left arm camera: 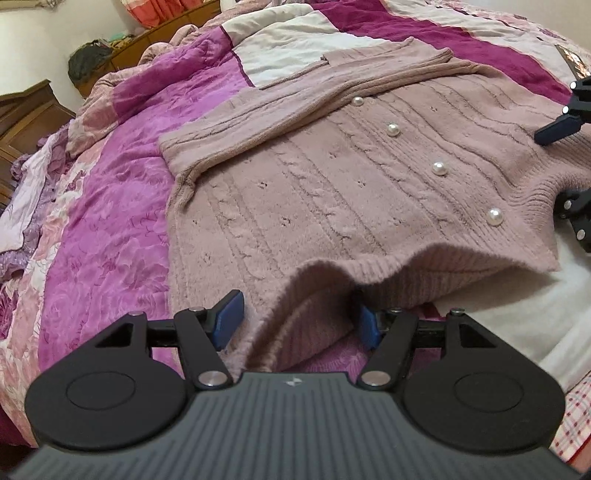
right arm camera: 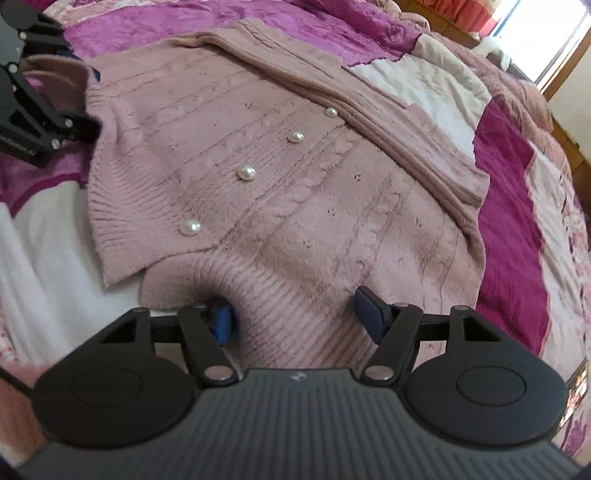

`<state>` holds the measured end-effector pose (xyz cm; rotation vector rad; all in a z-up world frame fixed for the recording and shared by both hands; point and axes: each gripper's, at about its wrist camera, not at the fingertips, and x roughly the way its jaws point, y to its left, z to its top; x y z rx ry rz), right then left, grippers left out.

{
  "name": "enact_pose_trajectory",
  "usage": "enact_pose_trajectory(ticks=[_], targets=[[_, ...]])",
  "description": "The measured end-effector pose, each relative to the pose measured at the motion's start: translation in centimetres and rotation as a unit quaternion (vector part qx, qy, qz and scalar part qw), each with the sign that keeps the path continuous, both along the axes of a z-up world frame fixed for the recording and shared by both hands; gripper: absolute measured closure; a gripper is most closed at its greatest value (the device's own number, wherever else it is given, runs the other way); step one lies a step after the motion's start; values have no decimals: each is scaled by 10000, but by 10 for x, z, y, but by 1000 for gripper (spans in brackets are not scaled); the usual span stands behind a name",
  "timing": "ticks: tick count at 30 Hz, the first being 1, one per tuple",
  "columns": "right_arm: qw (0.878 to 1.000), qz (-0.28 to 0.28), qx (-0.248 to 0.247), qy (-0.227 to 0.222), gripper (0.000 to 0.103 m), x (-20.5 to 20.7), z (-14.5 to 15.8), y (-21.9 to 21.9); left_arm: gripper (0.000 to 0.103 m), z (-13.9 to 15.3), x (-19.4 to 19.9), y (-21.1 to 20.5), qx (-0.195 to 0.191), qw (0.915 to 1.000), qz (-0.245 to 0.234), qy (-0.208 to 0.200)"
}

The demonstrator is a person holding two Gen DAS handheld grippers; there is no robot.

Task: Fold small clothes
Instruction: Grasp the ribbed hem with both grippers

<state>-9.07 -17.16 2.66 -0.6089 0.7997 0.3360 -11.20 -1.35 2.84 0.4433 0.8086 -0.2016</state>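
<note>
A dusty-pink cable-knit cardigan (left arm camera: 332,192) (right arm camera: 277,184) with pearl buttons (left arm camera: 439,168) (right arm camera: 246,172) lies flat on the bed. One sleeve (left arm camera: 295,99) (right arm camera: 369,122) is folded across its upper part. My left gripper (left arm camera: 299,321) stands open at the ribbed hem (left arm camera: 424,258); a raised fold of hem sits between its blue pads without being pinched. My right gripper (right arm camera: 295,317) is open at the other end of the hem (right arm camera: 280,295), its left pad tucked under the edge and its right pad resting on top. Each gripper also shows at the edge of the other's view: right gripper (left arm camera: 557,129), left gripper (right arm camera: 37,110).
The bed is covered by a magenta, pink and white patchwork quilt (left arm camera: 110,221) (right arm camera: 509,221). Rumpled bedding lies beyond the cardigan. Wooden furniture (left arm camera: 29,110) stands left of the bed, and a wooden shelf (left arm camera: 166,29) runs along the far side. A bright window (right arm camera: 569,44) is at the upper right.
</note>
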Motion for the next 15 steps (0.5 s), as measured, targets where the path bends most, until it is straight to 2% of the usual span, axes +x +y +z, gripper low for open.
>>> enact_pose_trajectory(ticks=[6, 14, 15], targets=[[9993, -27, 265, 271, 35, -8, 14, -20, 33, -3, -7, 2, -32, 9999, -90, -133], [9993, -219, 272, -114, 35, -7, 1, -19, 33, -6, -4, 4, -197, 9997, 22, -117], [9992, -223, 296, -143, 42, -7, 0, -19, 33, -7, -5, 4, -193, 9997, 23, -151]])
